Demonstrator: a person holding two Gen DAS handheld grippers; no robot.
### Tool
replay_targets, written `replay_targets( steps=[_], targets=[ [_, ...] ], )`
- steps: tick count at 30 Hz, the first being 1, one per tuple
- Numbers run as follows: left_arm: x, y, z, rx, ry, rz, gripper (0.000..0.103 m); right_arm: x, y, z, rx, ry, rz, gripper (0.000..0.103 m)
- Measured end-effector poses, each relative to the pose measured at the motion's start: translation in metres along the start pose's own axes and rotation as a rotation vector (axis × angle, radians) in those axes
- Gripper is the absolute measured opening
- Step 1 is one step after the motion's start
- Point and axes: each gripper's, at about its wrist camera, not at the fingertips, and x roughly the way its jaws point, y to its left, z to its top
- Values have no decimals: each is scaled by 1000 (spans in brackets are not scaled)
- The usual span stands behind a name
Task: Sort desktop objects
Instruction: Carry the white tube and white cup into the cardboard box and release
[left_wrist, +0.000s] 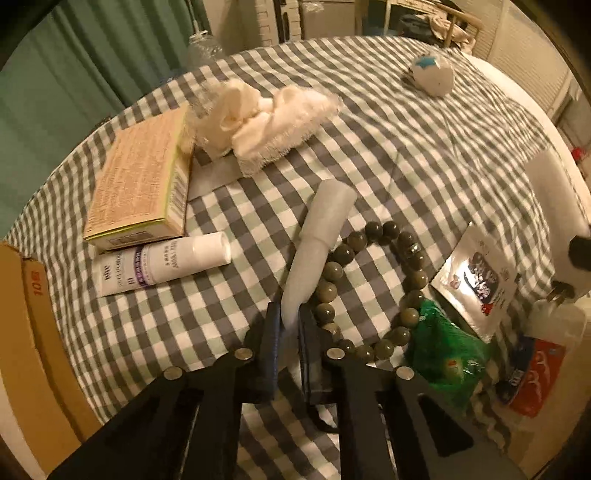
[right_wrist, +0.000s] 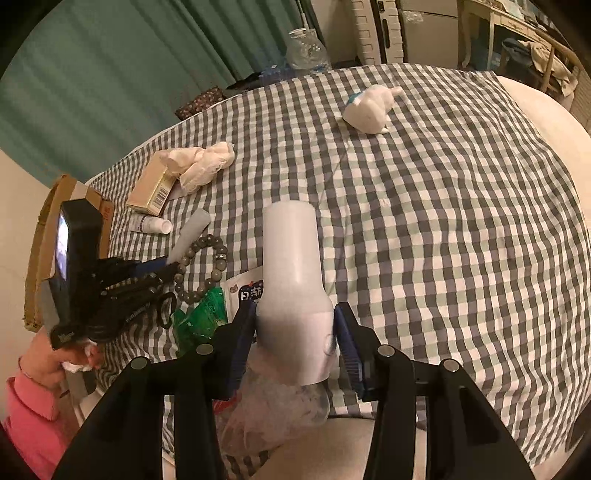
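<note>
Left gripper (left_wrist: 290, 325) clamped on the narrow end of a pale white, tapered plastic tube (left_wrist: 317, 243); tube angles up and away, its cap end raised over the grey-and-white checked tablecloth (left_wrist: 424, 155). Right gripper (right_wrist: 295, 328) closed around a white, matte plastic bottle (right_wrist: 293, 273) at its wide lower body, neck pointing forward.

Just beside the tube: a string of round olive-green beads (left_wrist: 384, 273), looped on the cloth. Right of the beads, a green crinkled wrapper (left_wrist: 439, 350) and a silver printed sachet (left_wrist: 476, 280). Left of the tube: a white pump bottle with purple band (left_wrist: 162, 266) lying on its side, touching a tan cardboard carton (left_wrist: 144, 181). Beyond that, a crumpled cream cloth (left_wrist: 266, 114). Far side, well apart: a white ceramic figurine (left_wrist: 432, 75).

Judgement: mid-sort, both items in carry. Next move needs a destination for each; the brown cardboard box (left_wrist: 29, 314) at the left table edge seems likely, unconfirmed. Tube grip is near its tip, so it may pivot.
</note>
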Motion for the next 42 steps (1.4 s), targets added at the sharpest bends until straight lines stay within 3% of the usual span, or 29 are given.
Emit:
replay_targets(
  steps=[5, 8, 11, 18, 21, 30, 35, 42],
  targets=[
    [-41, 17, -12, -112, -88, -129, 7, -12, 0, 1, 7, -20, -4, 44],
    [-78, 21, -24, -141, -161, -154, 8, -29, 7, 2, -1, -59, -1, 44],
    [-119, 26, -32, -194, -245, -226, 8, -50, 22, 1, -25, -94, 7, 44],
    [-216, 43, -44, -245, -453, -231, 8, -95, 83, -2, -124, -178, 47, 44],
    [-244, 60, -48, -253, -494, -195, 8, -109, 121, -1, -181, -203, 70, 44],
    [-283, 151, -97, -379, -480, -26, 8, -99, 275, 5, -403, -193, 260, 44],
    [-261, 202, -134, -489, -404, 78, 8, -60, 339, 7, -462, -106, 349, 44],
    [-215, 238, -155, -577, -323, 70, 8, 5, 381, 10, -494, 5, 342, 44]
  ],
)
